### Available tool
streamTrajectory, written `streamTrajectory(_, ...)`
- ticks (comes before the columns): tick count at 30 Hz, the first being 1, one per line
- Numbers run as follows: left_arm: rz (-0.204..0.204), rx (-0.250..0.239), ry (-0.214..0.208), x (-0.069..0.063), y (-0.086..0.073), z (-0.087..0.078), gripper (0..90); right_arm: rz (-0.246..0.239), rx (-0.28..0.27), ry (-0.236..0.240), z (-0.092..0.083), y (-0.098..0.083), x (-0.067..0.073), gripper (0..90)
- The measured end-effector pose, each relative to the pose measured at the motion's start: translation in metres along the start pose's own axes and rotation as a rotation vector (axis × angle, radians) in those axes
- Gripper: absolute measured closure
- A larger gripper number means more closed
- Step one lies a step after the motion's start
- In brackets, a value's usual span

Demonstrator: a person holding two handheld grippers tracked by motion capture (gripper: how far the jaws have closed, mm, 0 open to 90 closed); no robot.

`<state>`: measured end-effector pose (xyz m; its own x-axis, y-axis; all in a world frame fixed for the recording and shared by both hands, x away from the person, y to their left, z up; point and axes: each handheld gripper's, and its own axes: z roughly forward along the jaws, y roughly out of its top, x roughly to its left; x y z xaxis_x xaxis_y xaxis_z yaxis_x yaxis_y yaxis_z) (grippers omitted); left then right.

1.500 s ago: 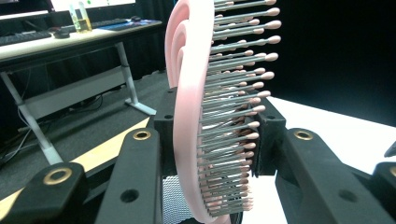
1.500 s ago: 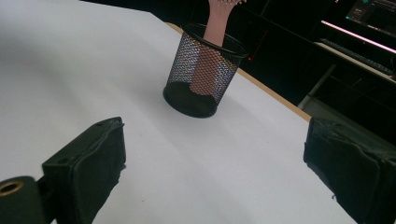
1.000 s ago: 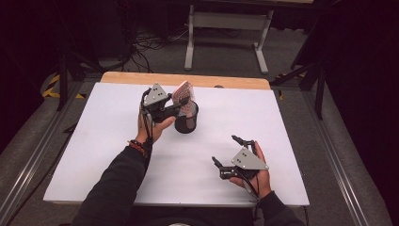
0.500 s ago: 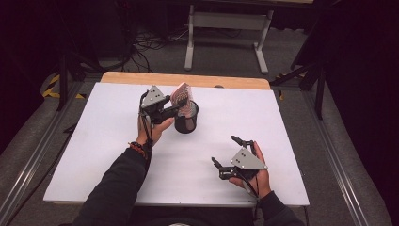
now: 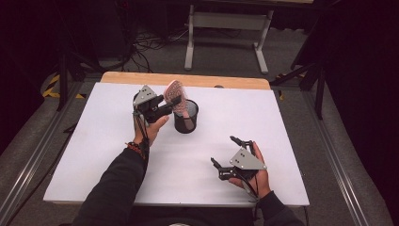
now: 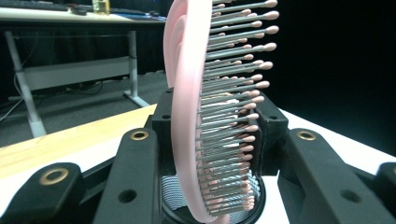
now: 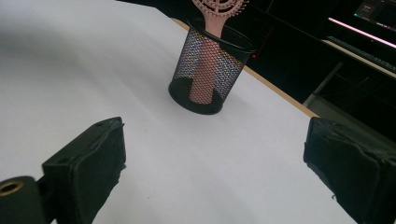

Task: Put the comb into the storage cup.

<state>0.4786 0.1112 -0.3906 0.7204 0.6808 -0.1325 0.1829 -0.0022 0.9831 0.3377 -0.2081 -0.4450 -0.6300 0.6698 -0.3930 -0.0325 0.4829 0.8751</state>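
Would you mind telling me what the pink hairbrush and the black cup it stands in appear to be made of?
The hairbrush looks like moulded plastic with a smooth, matte pink surface; its bristles seem to be thin grey pins with rounded pink tips. The cup looks like black wire mesh, probably painted metal, since the brush handle shows through its fine grid, and a solid rim and base frame it.

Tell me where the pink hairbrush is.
High view, centre-left: the hairbrush stands handle-down in the mesh cup, its head clamped in the left gripper.
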Motion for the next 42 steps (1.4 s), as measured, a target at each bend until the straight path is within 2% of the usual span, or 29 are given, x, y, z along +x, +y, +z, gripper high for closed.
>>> streamTrajectory(2, -0.038, -0.009, -0.001, 0.006, -0.002, -0.002, 61.8, 0.001, 0.001, 0.000, 0.000, 0.000, 0.000, 6.3)
streamTrajectory(4, -0.048, -0.010, -0.001, 0.008, -0.003, -0.002, 61.7, 0.005, -0.001, 0.002, -0.001, 0.000, 0.000, 6.3)
streamTrajectory(6, -0.078, -0.012, -0.007, 0.014, -0.005, -0.004, 61.7, 0.004, -0.005, 0.002, -0.001, 0.001, 0.000, 6.4)
streamTrajectory(14, -0.121, -0.015, 0.017, 0.025, -0.011, -0.006, 60.1, 0.005, -0.001, 0.005, 0.000, 0.001, 0.000, 6.4)
streamTrajectory(18, -0.151, -0.017, 0.005, 0.029, -0.014, -0.008, 59.4, 0.000, 0.002, 0.007, 0.001, 0.000, 0.001, 6.4)
streamTrajectory(29, -0.171, 0.004, 0.012, 0.031, -0.018, -0.004, 56.0, 0.000, 0.005, 0.004, 0.002, 0.000, 0.001, 6.5)
streamTrajectory(37, -0.138, 0.041, 0.055, 0.030, -0.010, -0.009, 51.5, -0.017, -0.003, -0.010, 0.001, 0.002, 0.002, 6.5)
streamTrajectory(42, -0.114, 0.054, 0.067, 0.031, -0.007, -0.011, 50.2, -0.012, -0.004, -0.006, 0.001, 0.002, 0.002, 6.5)
